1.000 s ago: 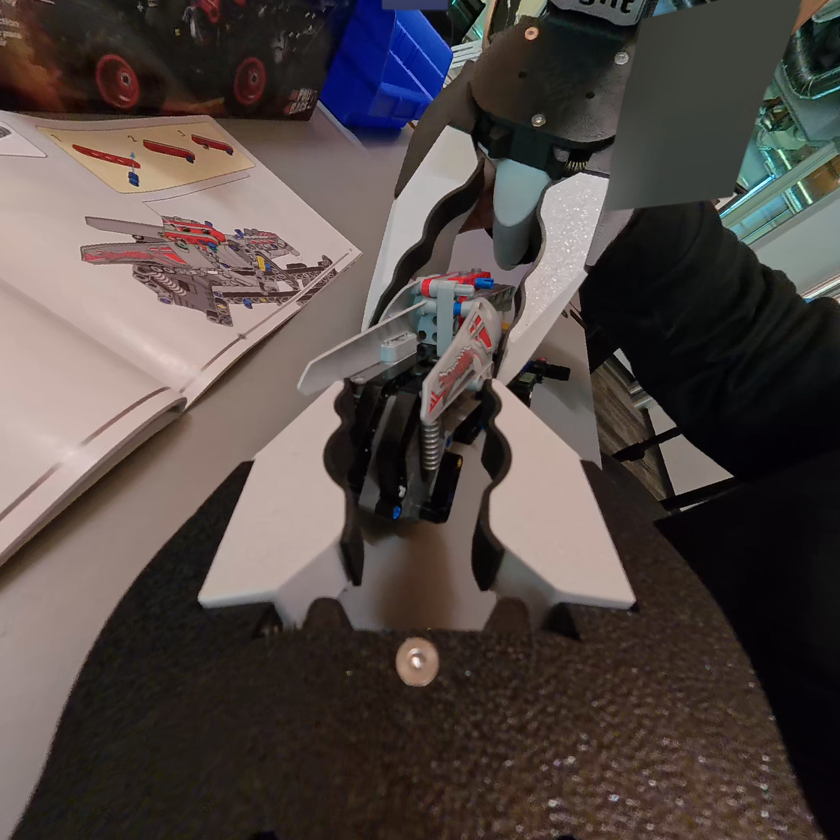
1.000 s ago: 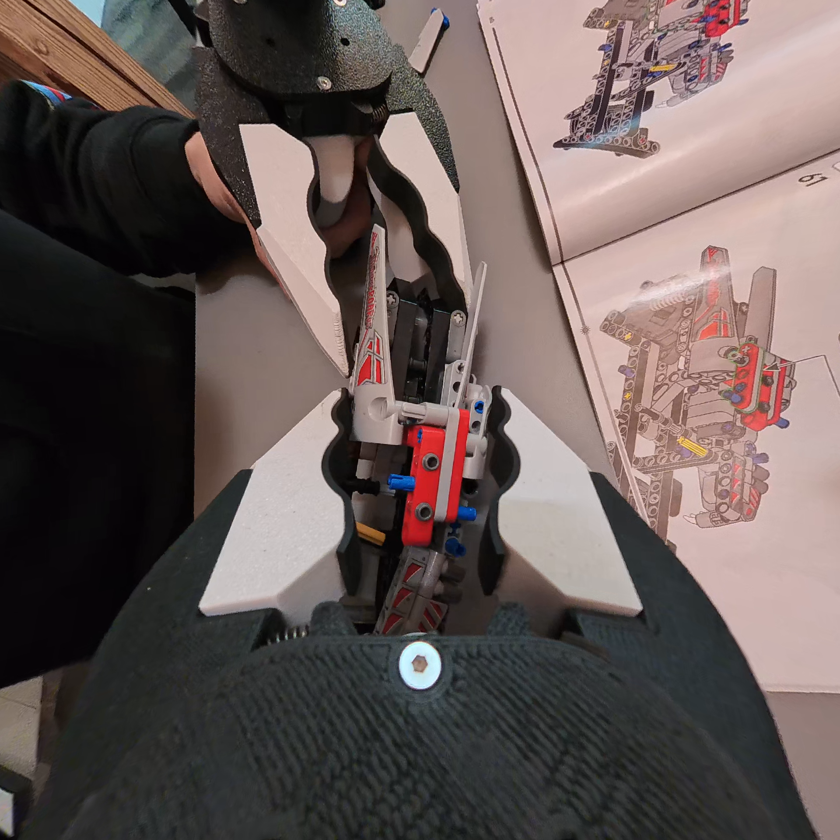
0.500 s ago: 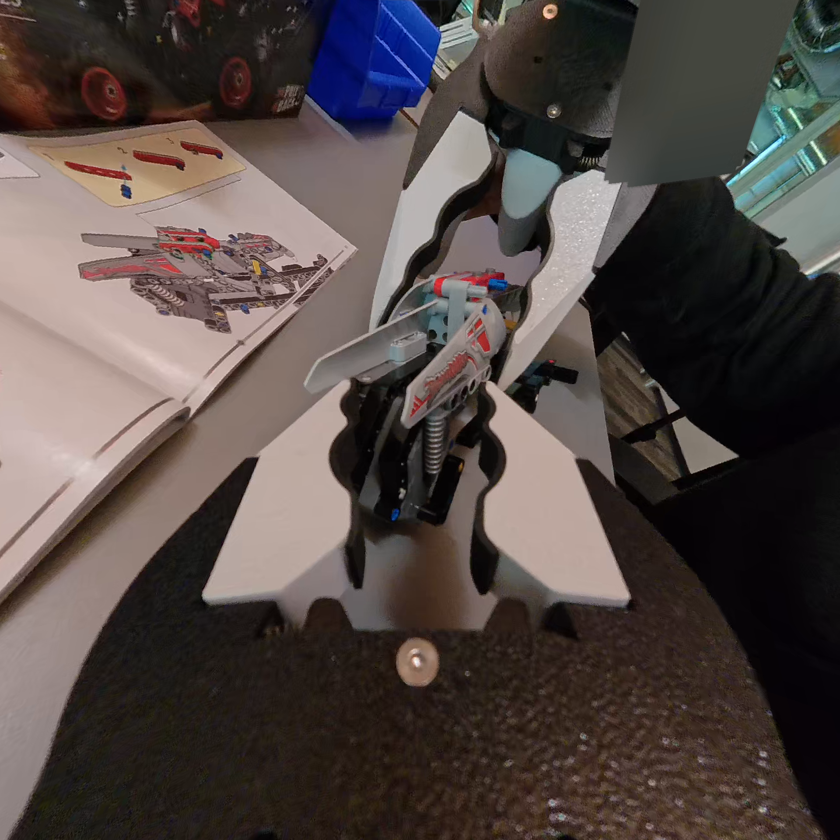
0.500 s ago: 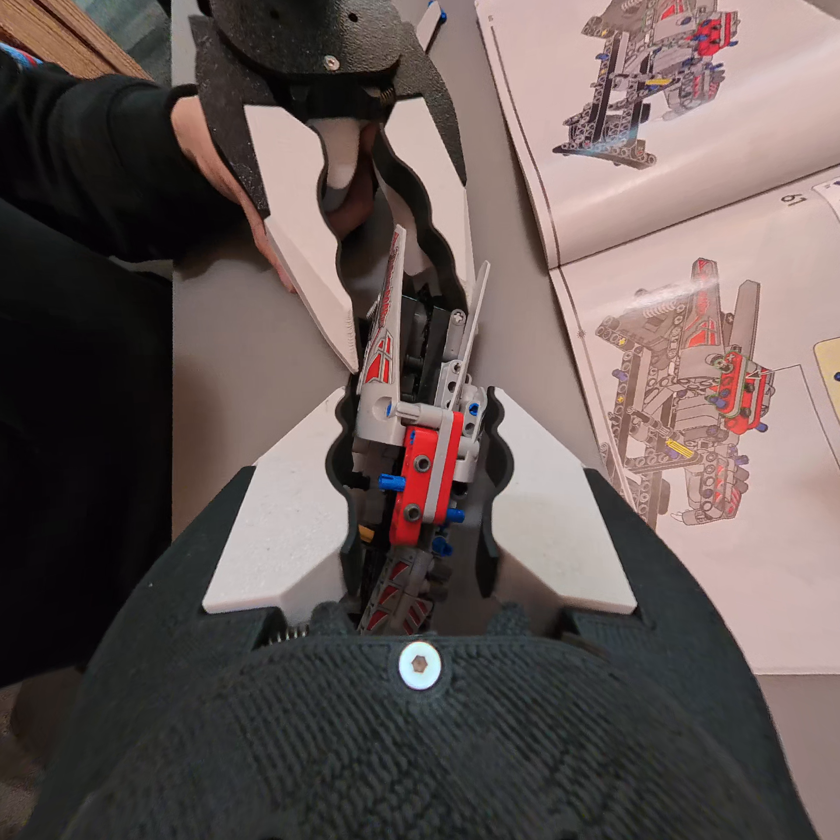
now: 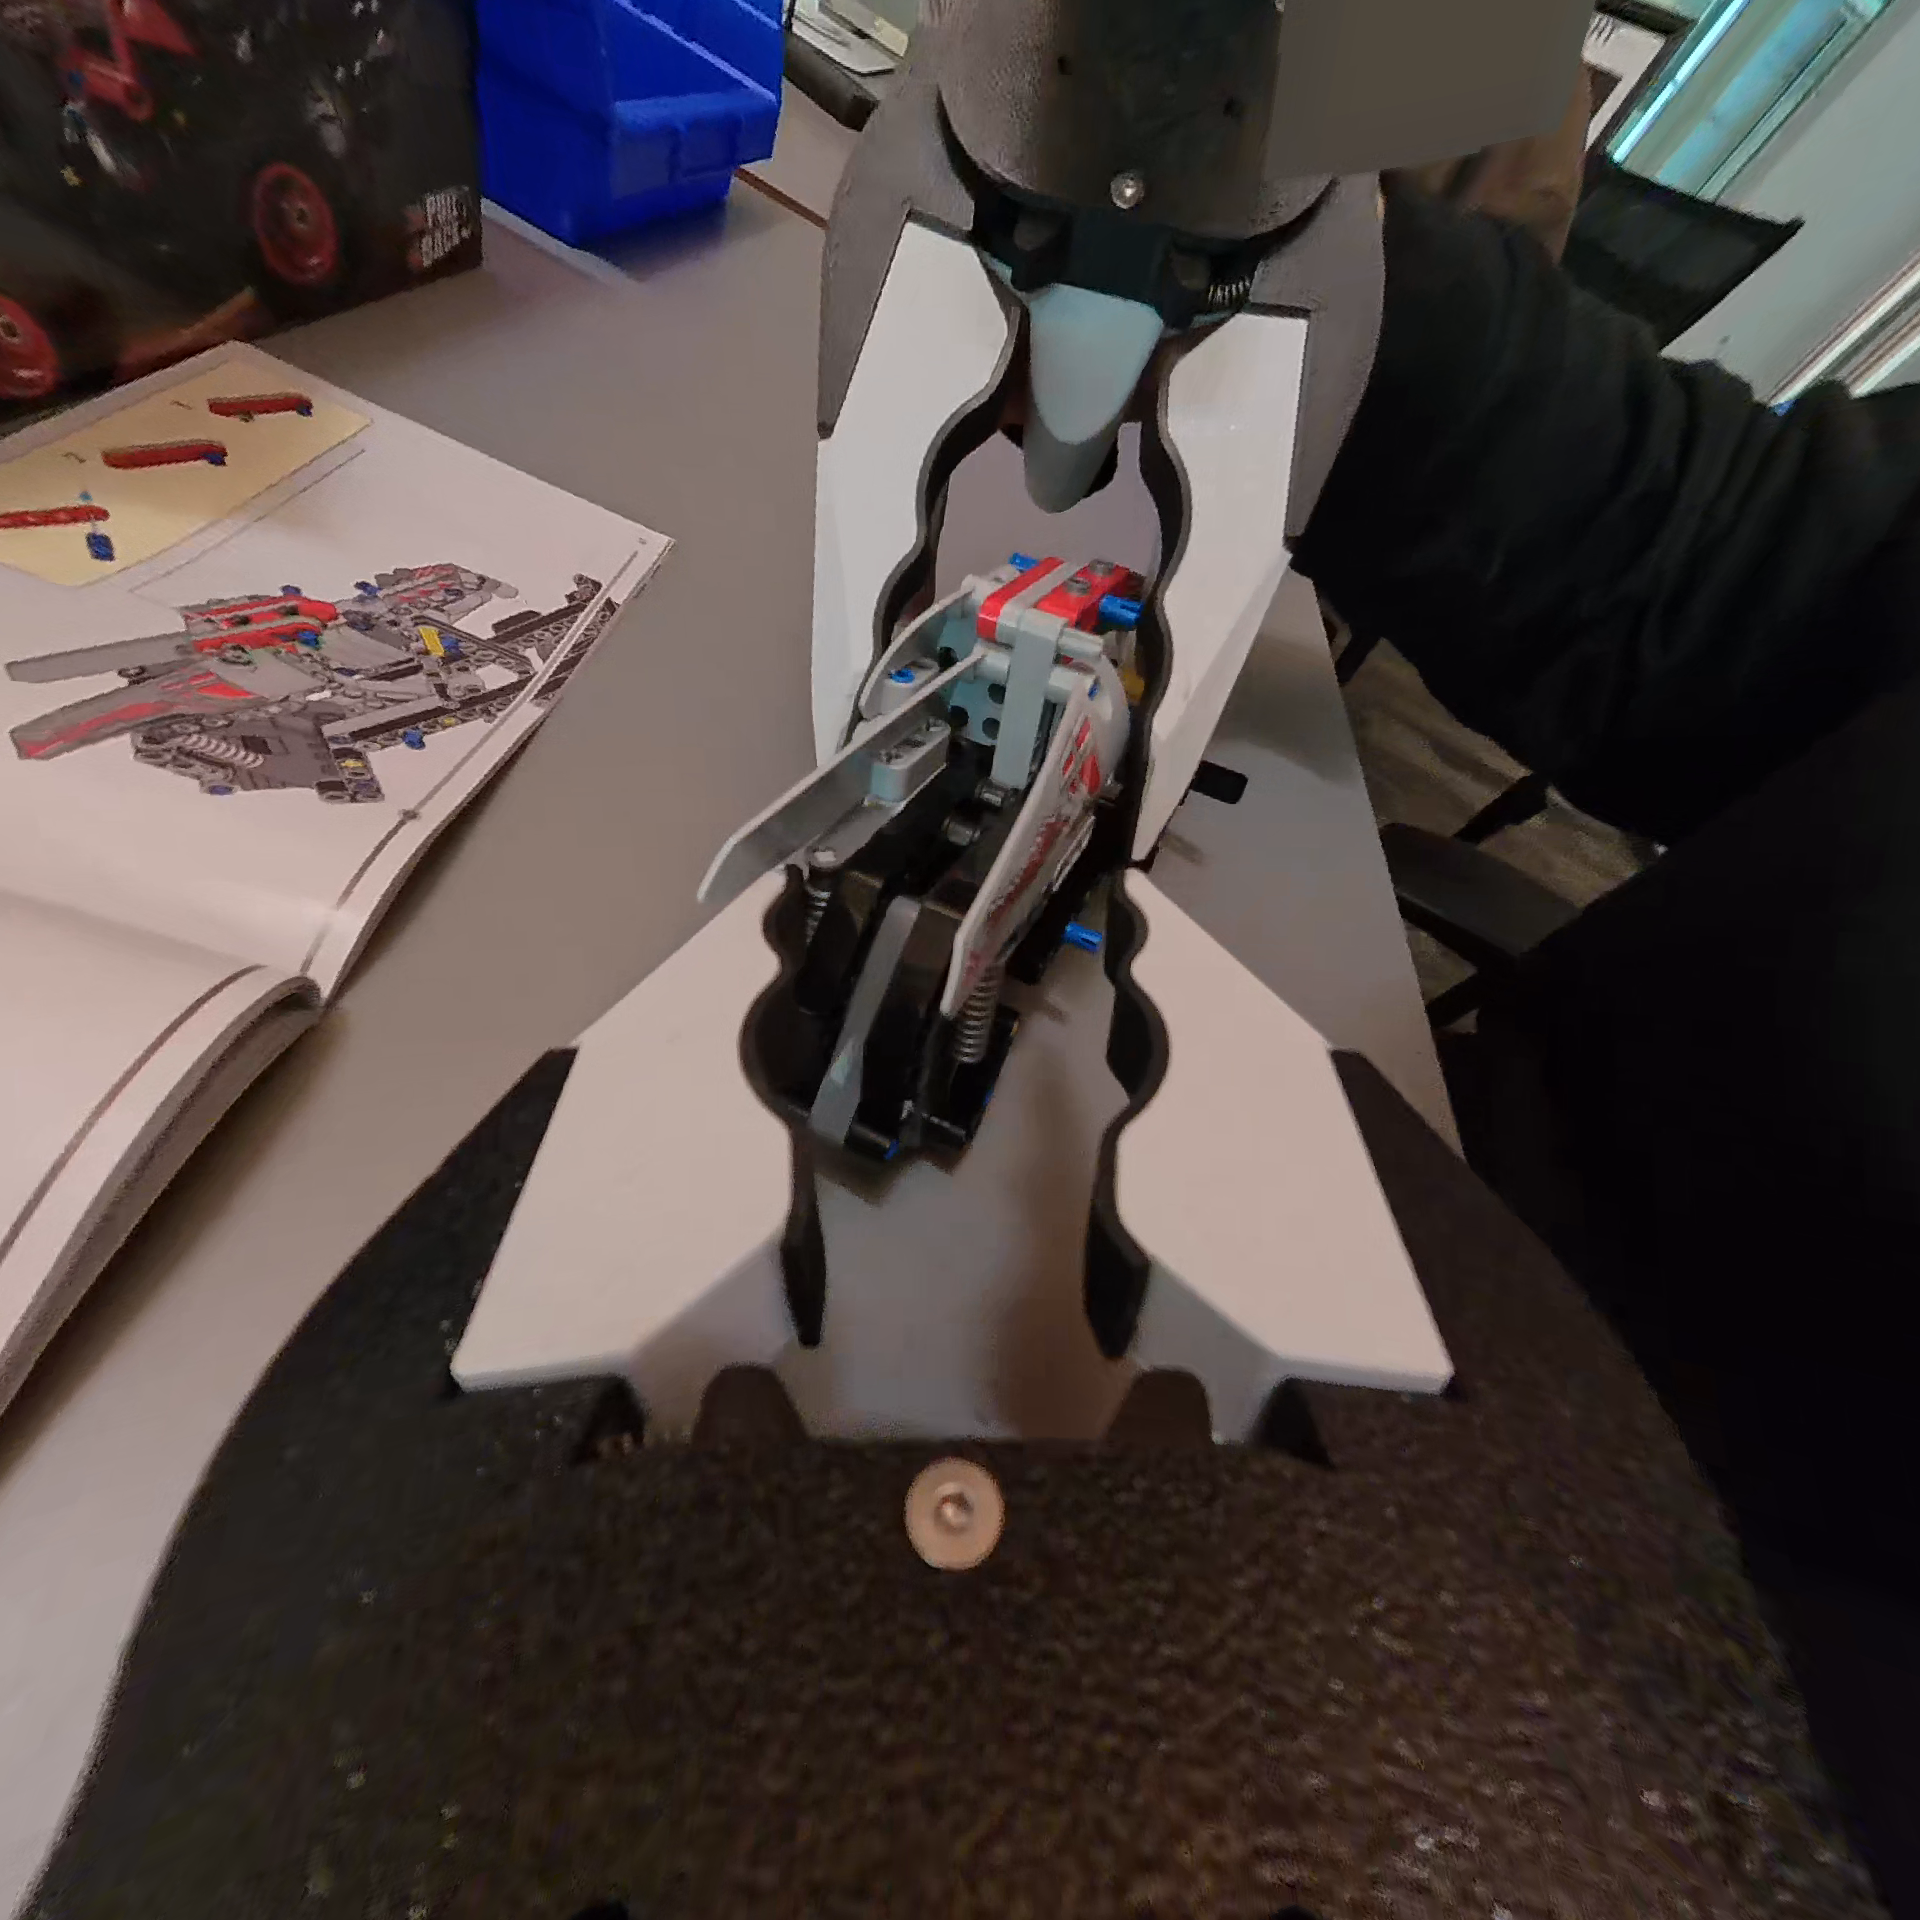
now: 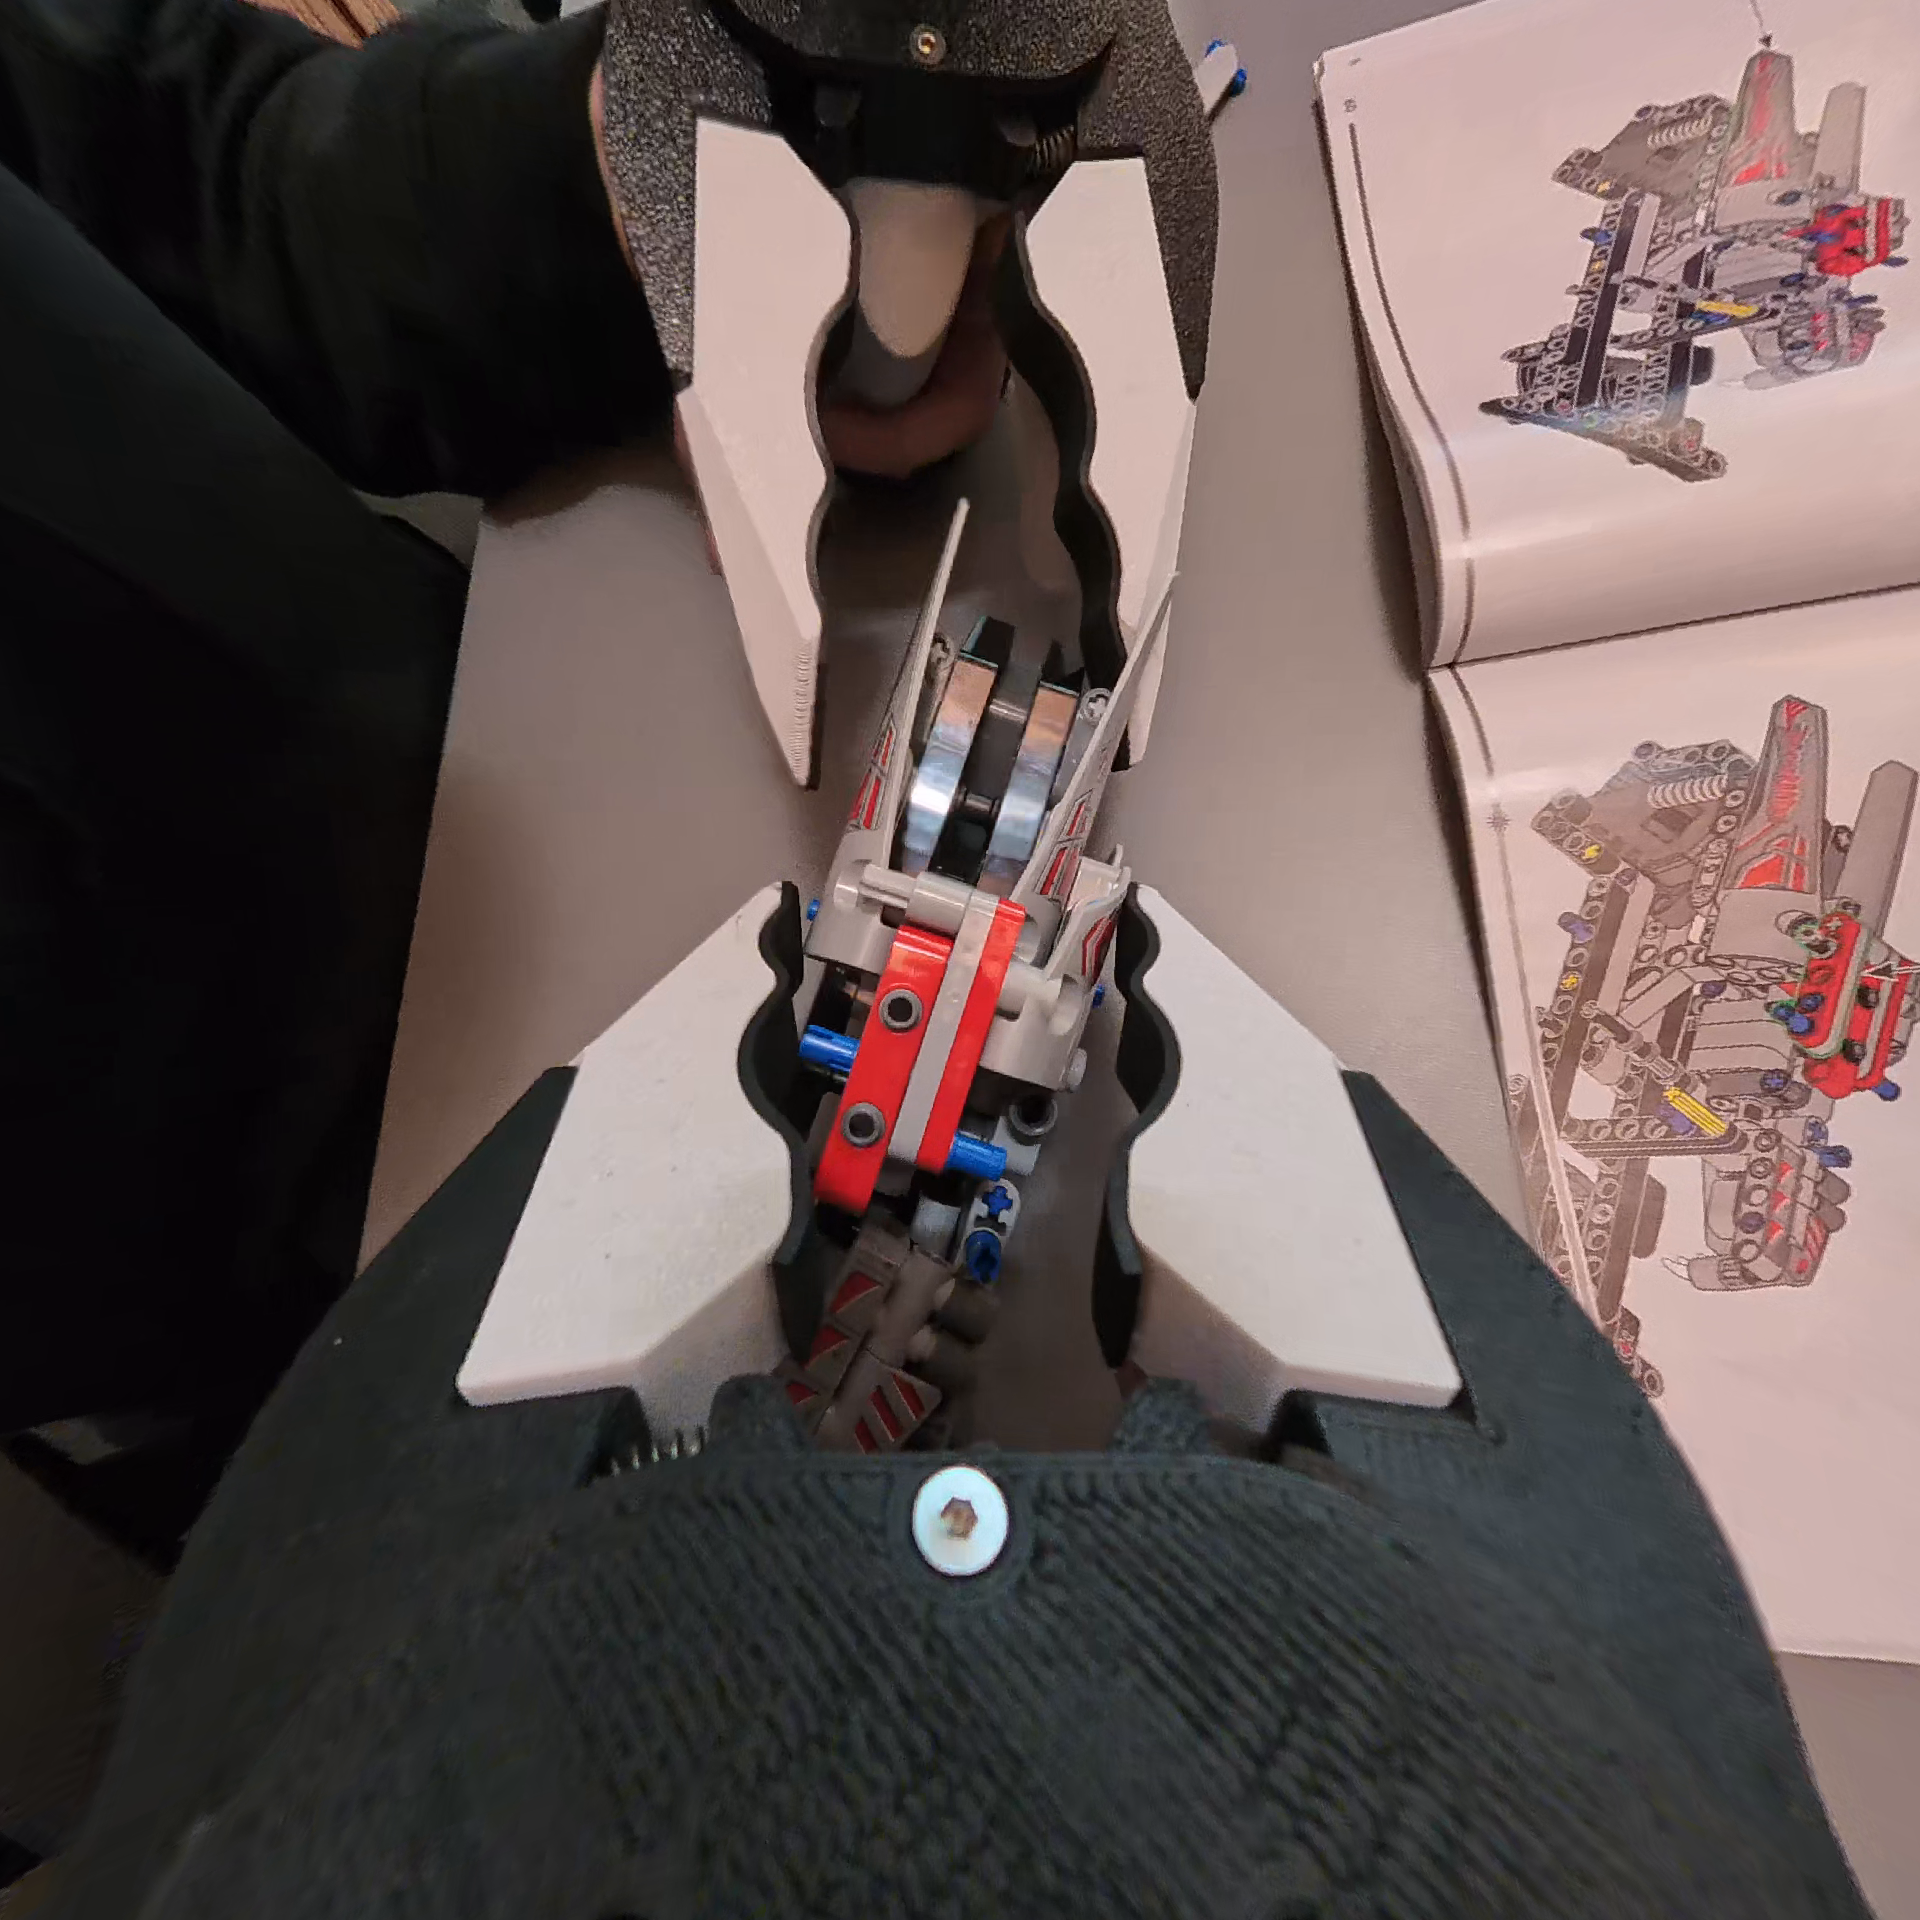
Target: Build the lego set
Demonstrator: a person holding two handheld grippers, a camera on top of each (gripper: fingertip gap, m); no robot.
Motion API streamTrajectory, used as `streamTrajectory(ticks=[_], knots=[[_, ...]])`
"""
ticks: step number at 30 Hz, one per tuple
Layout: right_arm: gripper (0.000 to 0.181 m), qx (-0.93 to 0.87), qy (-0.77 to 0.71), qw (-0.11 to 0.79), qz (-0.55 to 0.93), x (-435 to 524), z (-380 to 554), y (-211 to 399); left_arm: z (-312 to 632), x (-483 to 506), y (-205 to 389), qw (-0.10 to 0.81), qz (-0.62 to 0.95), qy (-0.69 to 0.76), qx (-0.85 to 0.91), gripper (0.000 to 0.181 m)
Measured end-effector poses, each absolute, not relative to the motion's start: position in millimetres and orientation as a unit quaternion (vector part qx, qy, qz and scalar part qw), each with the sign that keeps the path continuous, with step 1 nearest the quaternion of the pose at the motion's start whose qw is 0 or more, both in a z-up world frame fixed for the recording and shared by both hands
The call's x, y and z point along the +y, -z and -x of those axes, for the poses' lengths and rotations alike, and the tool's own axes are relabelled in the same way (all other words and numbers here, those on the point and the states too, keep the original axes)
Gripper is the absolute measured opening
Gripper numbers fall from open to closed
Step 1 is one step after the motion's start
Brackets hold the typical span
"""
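A partly built lego model (image 5: 904, 997) of grey, black and red parts with blue pins hangs between my two grippers, which face each other above the grey table (image 5: 623, 416). My left gripper (image 5: 940, 894) is shut on its black end with the springs. My right gripper (image 5: 997, 769) comes in from the far side and is shut on the end with the red block. In the right wrist view the red block of the model (image 6: 914, 1060) sits between the pads of my right gripper (image 6: 956, 914). The left gripper (image 6: 961, 758) holds the far end, where two grey wings stick out.
An open instruction booklet (image 5: 260, 727) lies on the table; it also shows in the right wrist view (image 6: 1714, 935). A blue bin (image 5: 623, 114) and the set's dark box (image 5: 208, 156) stand at the back. A person's black sleeve (image 5: 1558, 571) is close by.
Both grippers have turned together with the model, so the red block now faces the right wrist camera more squarely and both grey wings show edge-on. Both grips are unchanged.
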State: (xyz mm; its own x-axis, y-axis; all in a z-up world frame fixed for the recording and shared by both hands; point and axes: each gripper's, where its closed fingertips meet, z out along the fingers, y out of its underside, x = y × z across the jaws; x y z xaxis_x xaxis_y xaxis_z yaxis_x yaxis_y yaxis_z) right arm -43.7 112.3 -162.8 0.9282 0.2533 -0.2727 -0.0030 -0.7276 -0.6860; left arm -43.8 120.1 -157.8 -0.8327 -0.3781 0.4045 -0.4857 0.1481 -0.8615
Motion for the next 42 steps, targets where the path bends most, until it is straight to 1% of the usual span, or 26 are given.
streamTrajectory(ticks=[4, 7, 10, 13, 17, 21, 26, 31, 36, 40, 42], knots=[[0.059, -0.091, -0.132, 0.356, 0.920, 109, 48, 162, 50, 121, 160, 0.006, -0.266, -0.572, -0.776, 0.050], [0.056, -0.101, -0.097, 0.349, 0.927, 106, 50, 160, 56, 123, 164, -0.048, -0.244, -0.552, -0.796, 0.045], [0.053, -0.123, -0.056, 0.349, 0.927, 102, 57, 156, 67, 122, 166, -0.108, -0.204, -0.531, -0.815, 0.046], [0.053, -0.177, 0.026, 0.349, 0.920, 100, 67, 155, 80, 122, 164, -0.155, -0.169, -0.526, -0.819, 0.050], [0.053, -0.211, 0.111, 0.378, 0.895, 100, 80, 150, 92, 122, 162, -0.174, -0.149, -0.527, -0.818, 0.051], [0.053, -0.219, 0.151, 0.393, 0.880, 99, 88, 148, 96, 121, 162, -0.193, -0.131, -0.524, -0.819, 0.049], [0.054, -0.213, 0.164, 0.388, 0.882, 95, 95, 150, 103, 120, 164, -0.210, -0.102, -0.517, -0.824, 0.044], [0.054, -0.204, 0.155, 0.397, 0.881, 92, 96, 151, 104, 120, 165, -0.204, -0.097, -0.516, -0.826, 0.043], [0.054, -0.186, 0.109, 0.425, 0.879, 93, 99, 148, 107, 120, 170, -0.174, -0.100, -0.508, -0.838, 0.044], [0.054, -0.156, 0.058, 0.463, 0.870, 95, 104, 130, 108, 120, 170, -0.174, -0.095, -0.507, -0.839, 0.042], [0.056, -0.140, 0.019, 0.459, 0.877, 92, 107, 128, 109, 120, 170, -0.175, -0.093, -0.508, -0.838, 0.042]])
